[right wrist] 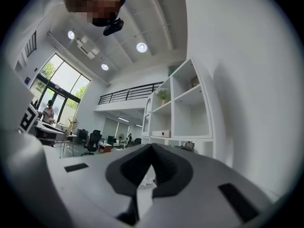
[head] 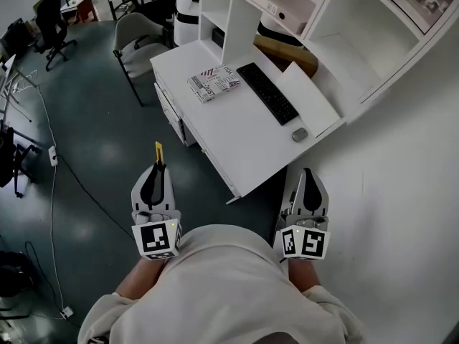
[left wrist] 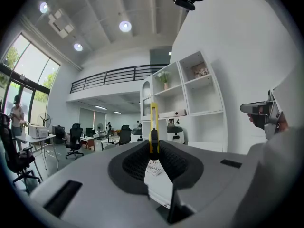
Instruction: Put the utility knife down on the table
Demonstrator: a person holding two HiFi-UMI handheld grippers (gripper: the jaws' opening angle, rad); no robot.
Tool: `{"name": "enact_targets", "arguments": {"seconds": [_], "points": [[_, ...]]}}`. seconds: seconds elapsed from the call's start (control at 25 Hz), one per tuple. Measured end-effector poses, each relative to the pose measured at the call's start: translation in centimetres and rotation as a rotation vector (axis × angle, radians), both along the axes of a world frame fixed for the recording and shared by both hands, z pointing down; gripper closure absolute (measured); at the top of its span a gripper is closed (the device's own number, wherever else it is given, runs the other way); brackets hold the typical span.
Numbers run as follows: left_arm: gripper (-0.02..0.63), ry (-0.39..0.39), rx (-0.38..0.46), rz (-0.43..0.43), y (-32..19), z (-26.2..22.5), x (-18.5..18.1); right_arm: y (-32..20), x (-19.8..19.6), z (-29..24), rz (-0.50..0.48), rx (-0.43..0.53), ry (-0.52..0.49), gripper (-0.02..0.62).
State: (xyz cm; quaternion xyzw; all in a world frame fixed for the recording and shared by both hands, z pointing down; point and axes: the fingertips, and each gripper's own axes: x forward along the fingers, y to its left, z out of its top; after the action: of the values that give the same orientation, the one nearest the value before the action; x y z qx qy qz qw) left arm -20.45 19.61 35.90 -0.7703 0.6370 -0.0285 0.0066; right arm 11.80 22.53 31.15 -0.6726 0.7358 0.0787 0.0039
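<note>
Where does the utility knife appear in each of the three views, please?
Head view: the utility knife pokes from the left gripper, left of centre, over the floor.
Left gripper view: centre, yellow, upright between the jaws.
Right gripper view: not in it.
Shared landmark: the white shelf unit.

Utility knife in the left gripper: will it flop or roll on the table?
Probably neither. The utility knife sticks straight out of the left gripper without drooping, so it looks stiff. It looks slim and flat, so on the white table it should lie still, not roll. Likely light: only its end is pinched.
</note>
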Motion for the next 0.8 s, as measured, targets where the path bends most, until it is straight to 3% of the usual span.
{"name": "enact_targets", "arguments": {"seconds": [0.48, 0.8], "points": [[0.543, -0.003, 0.015, 0.035, -0.7, -0.6, -4.4, 0.0, -5.6, 0.1, 0.007, -0.003, 0.005, 0.592], [0.543, -0.002, 0.01, 0.034, -3.0, -0.1, -4.5, -2.0, -5.4, 1.0, 0.007, -0.019, 0.01, 0.592]]}}
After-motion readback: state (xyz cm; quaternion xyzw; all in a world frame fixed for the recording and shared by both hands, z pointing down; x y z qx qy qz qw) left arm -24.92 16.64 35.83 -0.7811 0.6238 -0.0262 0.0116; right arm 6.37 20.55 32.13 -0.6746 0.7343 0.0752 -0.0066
